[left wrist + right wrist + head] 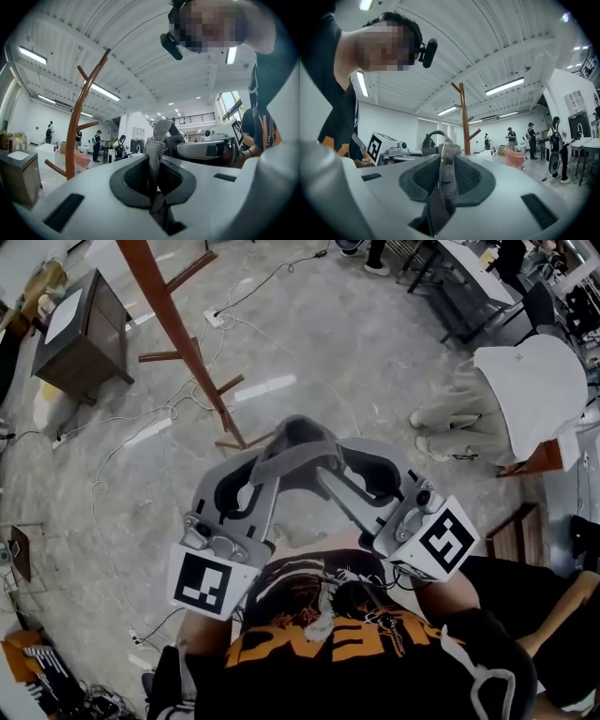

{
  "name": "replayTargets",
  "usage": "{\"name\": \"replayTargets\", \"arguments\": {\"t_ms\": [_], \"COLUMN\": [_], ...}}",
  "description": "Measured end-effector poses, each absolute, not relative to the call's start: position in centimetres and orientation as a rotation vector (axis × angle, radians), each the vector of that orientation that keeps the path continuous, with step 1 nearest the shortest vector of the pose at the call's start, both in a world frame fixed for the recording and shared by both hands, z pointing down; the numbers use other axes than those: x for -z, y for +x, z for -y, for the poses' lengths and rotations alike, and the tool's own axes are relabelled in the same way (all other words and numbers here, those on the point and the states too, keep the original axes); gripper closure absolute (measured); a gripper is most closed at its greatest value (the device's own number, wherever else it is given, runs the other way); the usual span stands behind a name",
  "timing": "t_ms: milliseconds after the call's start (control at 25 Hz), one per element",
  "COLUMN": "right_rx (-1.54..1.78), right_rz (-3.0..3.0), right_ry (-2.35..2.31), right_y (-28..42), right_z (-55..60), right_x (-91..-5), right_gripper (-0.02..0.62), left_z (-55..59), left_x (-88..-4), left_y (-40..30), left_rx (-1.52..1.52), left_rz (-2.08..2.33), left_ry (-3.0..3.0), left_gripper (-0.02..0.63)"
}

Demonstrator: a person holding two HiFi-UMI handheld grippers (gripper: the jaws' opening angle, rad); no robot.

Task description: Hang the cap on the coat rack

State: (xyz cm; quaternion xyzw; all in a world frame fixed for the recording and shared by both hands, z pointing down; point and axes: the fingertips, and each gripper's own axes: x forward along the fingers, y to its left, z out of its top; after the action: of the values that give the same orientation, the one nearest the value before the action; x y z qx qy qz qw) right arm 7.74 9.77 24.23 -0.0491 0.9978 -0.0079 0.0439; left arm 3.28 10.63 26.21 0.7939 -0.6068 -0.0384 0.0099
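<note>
Clearly the hanging is not yet done: the grey cap (298, 457) is in the air close to the person's chest, stretched between both grippers and well apart from the coat rack (174, 322). The left gripper (265, 465) has its fingers pressed together on a fold of the cap's fabric, and the right gripper (330, 463) has its fingers clamped on the cap's buckled back strap (445, 164). What is left, I judge, is carrying the cap across to the rack, which stands on the concrete floor (328, 343) ahead and to the left, and hooking it over a peg. White cables (141, 432) and a power strip (216, 318) lie around the rack's base; a dark cabinet (82, 326) stands further left, and a person in a white hoodie (525, 390) sits at the right.
</note>
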Motion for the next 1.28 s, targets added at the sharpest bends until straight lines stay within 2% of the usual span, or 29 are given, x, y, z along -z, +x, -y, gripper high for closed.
{"name": "replayTargets", "arguments": {"t_ms": [840,1280], "right_rx": [0.095,0.026], "right_rz": [-2.994,-2.988], "right_ry": [0.537,0.671], "right_y": [9.8,3.5], "right_z": [2.8,4.4], "right_x": [-25.1,-25.5], "right_gripper": [0.503,0.503], "left_z": [-0.4,1.3], "left_x": [-27.2,-27.9], "left_y": [6.1,-0.4], "left_rx": [0.061,0.138], "left_rz": [2.449,2.541], "left_ry": [1.931,1.843], "left_gripper": [0.577,0.577]}}
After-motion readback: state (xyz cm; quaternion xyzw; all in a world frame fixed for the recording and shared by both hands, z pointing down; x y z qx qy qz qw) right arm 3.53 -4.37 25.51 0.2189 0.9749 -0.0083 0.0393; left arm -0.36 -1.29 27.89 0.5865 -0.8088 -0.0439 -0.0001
